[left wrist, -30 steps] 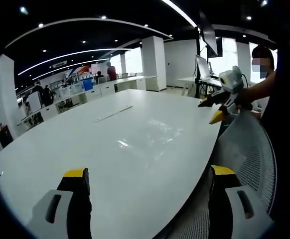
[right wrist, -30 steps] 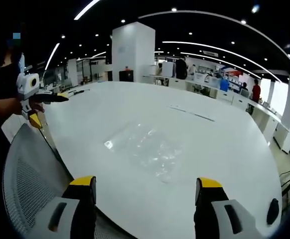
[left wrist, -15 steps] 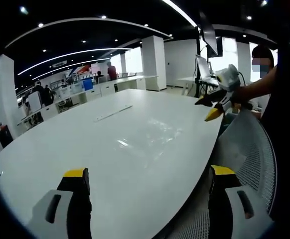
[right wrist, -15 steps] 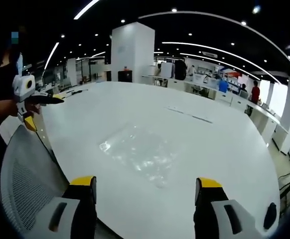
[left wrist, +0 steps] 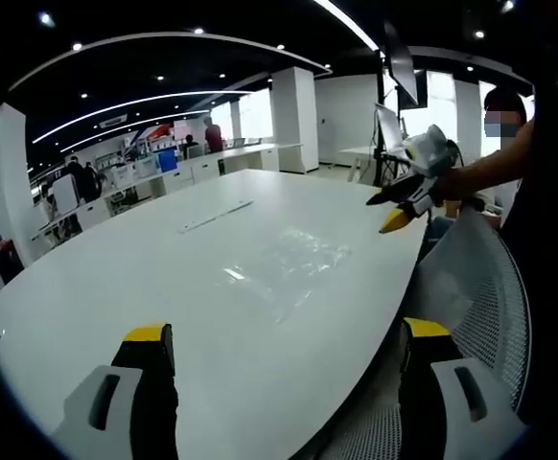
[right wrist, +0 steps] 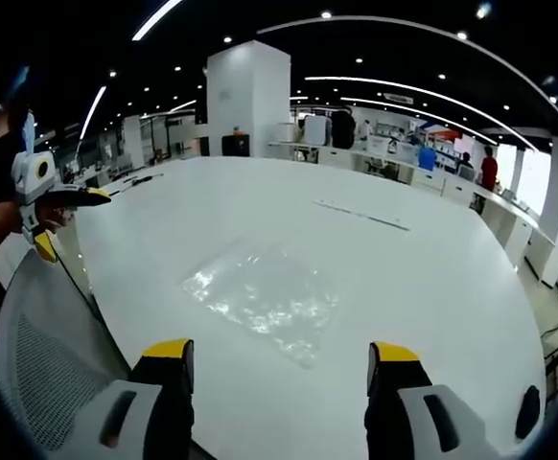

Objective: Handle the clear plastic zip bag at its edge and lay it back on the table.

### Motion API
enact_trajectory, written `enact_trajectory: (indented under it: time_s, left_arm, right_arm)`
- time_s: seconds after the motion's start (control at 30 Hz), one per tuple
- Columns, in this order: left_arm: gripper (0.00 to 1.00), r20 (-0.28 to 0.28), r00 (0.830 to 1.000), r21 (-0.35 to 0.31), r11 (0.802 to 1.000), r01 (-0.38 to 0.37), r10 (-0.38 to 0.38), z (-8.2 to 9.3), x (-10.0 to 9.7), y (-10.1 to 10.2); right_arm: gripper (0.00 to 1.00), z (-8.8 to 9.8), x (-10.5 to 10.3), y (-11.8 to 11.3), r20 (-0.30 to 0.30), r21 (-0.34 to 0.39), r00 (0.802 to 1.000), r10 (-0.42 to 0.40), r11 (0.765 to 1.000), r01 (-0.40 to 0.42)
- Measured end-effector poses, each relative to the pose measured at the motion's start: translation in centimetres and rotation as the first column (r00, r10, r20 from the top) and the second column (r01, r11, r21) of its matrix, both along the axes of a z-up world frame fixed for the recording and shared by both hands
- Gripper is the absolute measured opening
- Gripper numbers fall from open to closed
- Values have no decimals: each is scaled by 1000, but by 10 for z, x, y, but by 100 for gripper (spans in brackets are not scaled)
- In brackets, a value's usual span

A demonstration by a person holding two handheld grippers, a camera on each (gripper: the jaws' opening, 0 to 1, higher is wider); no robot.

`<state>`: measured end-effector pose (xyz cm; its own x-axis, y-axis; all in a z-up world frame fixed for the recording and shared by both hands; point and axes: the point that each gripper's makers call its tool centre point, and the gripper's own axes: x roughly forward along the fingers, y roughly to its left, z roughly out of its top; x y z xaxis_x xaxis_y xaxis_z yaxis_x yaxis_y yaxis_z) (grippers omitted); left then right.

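Zip bag point(right wrist: 263, 296) flat on white table point(right wrist: 432, 278); office behind.

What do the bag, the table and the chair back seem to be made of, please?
Bag: thin clear plastic film, probably; wrinkled, glinting, the table showing through. Table: smooth white top with a soft sheen, perhaps laminate; ceiling lights reflect faintly. Chair back: pale grey mesh, judging by its fine grid of holes.

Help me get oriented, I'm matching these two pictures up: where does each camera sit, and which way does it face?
Left gripper view: rides the left gripper, facing across the white table at the clear bag; right gripper enters from the right.
Right gripper view: rides the right gripper, facing the bag; left gripper enters from the left.
Shared: table, bag, mesh chair.
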<state>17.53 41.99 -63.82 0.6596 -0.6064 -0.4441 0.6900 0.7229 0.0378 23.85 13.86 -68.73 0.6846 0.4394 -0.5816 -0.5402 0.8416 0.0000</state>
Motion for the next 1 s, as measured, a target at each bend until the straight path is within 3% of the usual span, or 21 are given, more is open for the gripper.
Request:
enact_trajectory:
  time_s: [0.47, 1.0]
  left_arm:
    - [97, -2, 1000, 6, 1000, 14, -14, -1, 1, -3]
    - [96, -12, 1000, 13, 1000, 25, -25, -4, 0, -4]
  right_arm:
    - [64, -6, 12, 0, -39, -2, 999, -26, 1000, 26]
    - [55, -27, 23, -6, -78, 23, 995, -69, 997, 71]
